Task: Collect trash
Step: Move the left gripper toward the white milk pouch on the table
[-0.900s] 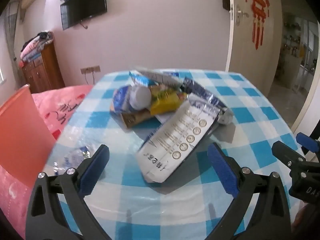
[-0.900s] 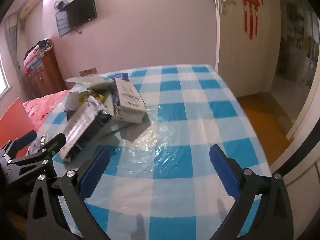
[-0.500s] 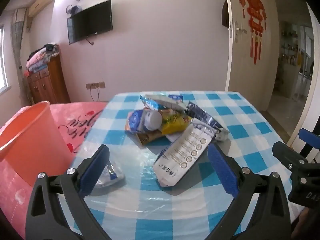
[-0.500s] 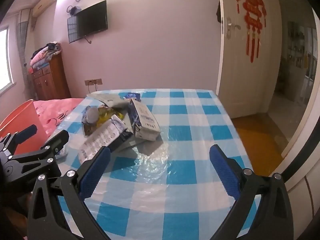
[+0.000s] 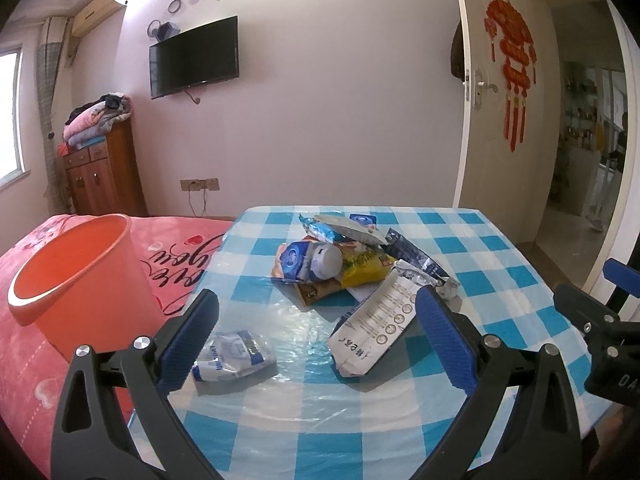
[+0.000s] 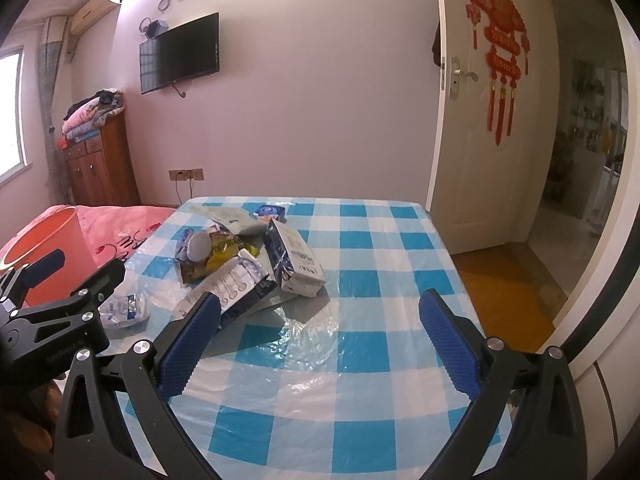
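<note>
At the centre of the left wrist view, a heap of trash (image 5: 352, 264) lies on the table (image 5: 500, 280) with its blue-and-white checked cloth: crumpled wrappers, a yellow packet (image 5: 364, 266), a white cup (image 5: 326, 256) on its side and a long white carton (image 5: 376, 326) slanting toward the lower middle of the frame. One crushed wrapper (image 5: 232, 354) lies apart from the heap at lower left, just beside the blue pad of the left gripper (image 5: 318, 338). That gripper hangs over the near part of the table with its jaws spread wide and nothing gripped. Left of the table, at the middle left of the frame, stands an orange bucket (image 5: 80, 276) on a pink bedspread (image 5: 180, 256). In the right wrist view the right gripper (image 6: 320, 342) is likewise wide open and empty, above bare cloth at the lower middle, with the heap at centre left.
</note>
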Available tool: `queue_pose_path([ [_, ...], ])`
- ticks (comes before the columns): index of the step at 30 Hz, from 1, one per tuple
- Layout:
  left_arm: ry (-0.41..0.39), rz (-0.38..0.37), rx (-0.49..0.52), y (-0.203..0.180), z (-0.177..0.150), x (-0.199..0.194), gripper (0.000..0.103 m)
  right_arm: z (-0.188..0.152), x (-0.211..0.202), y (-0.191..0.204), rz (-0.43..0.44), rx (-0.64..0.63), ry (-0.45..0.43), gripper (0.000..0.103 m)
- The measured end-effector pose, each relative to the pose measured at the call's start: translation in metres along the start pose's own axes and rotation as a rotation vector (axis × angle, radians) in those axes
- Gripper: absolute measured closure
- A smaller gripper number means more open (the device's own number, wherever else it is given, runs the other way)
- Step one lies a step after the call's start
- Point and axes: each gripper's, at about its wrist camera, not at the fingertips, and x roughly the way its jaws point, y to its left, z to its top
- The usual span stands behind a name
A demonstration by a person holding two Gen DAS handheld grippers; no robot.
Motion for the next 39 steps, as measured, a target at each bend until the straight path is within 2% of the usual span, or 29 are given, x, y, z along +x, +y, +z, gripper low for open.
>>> queue_pose_path([
  [15,-0.014,0.017,-0.008,0.009,-0.001,-0.010,0.004,0.002,-0.014,0.002,-0.029,0.001,-0.046,0.005],
  [26,0.059,0.036,-0.028,0.039,-0.030,-0.005,0.004,-0.010,0.010,-0.006,0.023,0.062,0.032,0.005],
  [39,0.182,0.073,-0.092,0.067,-0.052,0.030,0.004,-0.018,0.062,-0.004,0.122,0.115,0.146,0.005],
])
